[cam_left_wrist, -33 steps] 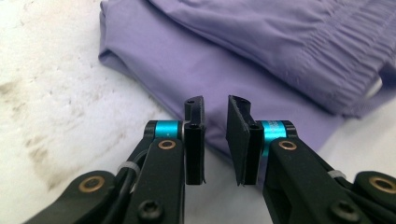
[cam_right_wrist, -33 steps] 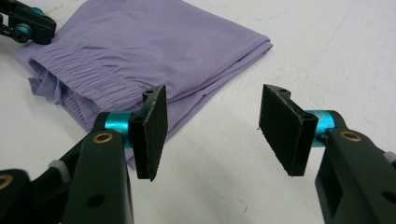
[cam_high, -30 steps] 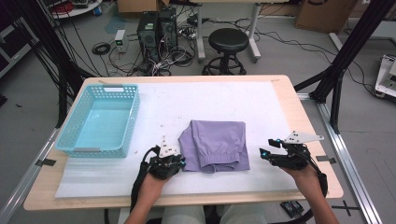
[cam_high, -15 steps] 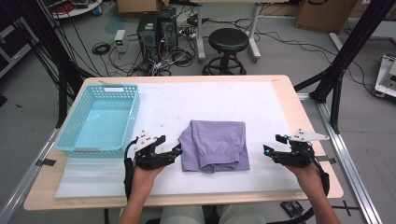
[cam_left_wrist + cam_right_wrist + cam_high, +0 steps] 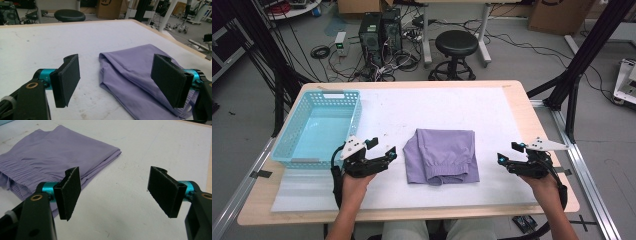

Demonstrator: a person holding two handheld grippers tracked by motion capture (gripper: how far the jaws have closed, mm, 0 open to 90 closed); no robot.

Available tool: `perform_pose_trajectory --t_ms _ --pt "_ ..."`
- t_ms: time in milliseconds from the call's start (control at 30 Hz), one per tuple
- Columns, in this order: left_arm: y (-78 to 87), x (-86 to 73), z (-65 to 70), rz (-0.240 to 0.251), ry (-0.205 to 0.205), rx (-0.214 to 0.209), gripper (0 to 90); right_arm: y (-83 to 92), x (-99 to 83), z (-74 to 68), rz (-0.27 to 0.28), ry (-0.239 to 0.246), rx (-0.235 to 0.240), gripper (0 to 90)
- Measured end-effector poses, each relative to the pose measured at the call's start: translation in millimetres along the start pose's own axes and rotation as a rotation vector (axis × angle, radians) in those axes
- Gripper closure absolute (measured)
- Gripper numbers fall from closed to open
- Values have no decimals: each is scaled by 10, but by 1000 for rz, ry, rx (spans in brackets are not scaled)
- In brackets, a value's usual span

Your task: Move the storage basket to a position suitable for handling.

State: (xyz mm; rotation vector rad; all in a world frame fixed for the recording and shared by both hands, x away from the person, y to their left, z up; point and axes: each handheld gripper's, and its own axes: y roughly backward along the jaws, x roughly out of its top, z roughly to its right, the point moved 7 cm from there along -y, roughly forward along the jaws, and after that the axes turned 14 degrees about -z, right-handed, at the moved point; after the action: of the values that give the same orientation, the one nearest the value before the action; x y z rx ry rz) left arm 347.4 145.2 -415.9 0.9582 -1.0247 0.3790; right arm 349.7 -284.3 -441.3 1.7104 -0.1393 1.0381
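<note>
A: Two grippers off the cloth: left gripper (image 5: 388, 151) at 9 o'clock of folded purple shorts (image 5: 443, 156), right gripper (image 5: 506, 158) at 3 o'clock. Both sets of jaws just opened wide, nothing between.

B: Shorts mid-mat, flat. Risk?

A: Likely snagging one layer only on re-grip, undoing the fold.

B: Room?

A: Bare white mat (image 5: 437, 107) toward 12 o'clock; blue basket (image 5: 353, 112) near left gripper at 11; table edge (image 5: 570, 192) just beside right hand.

Folded shorts (image 5: 443, 156): plain lilac purple. Laundry basket (image 5: 319, 128): light blue lattice plastic. Table mat (image 5: 452, 107): white, faintly speckled; stool (image 5: 457, 43): black.
</note>
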Motion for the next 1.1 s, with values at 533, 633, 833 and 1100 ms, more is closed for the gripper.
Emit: perform_pose_trajectory --t_ms 533,633,833,1100 --pt "504 48 -591 46 12 83 241 -7 -17 1 -4 6 -4 273" --pt "591 42 -698 52 42 109 232 -10 -25 -7 -8 7 -1 273" --pt "740 53 -911 69 68 140 234 15 -52 15 -6 -3 -7 273" --pt "880 91 -1196 62 57 167 289 50 -61 46 -1 -11 -16 274"
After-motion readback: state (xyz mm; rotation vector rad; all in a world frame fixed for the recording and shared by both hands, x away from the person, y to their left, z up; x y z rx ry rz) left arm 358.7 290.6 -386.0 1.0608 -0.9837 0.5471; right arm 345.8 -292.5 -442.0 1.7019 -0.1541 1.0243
